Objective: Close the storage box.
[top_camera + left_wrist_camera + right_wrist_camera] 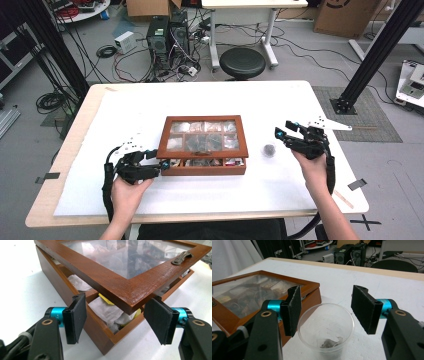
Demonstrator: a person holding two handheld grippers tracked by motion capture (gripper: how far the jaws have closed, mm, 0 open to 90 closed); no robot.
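One wooden box (202,145) with a glass lid sits mid-worktop (300,100), its lid raised slightly off the base. One clear plastic cup (269,149) stands just right of it. Two grippers flank them: the left gripper (159,161) spread wide around the lid's near-left corner, the right gripper (283,129) wide beside the cup. The left gripper view reveals white packets (107,311) under the lid; the right gripper view shows a small scrap (329,343) inside the cup.

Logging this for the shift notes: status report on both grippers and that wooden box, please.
Left gripper open at the wooden box front corner, glass lid ajar. Right gripper open over the clear plastic cup. Nothing between.
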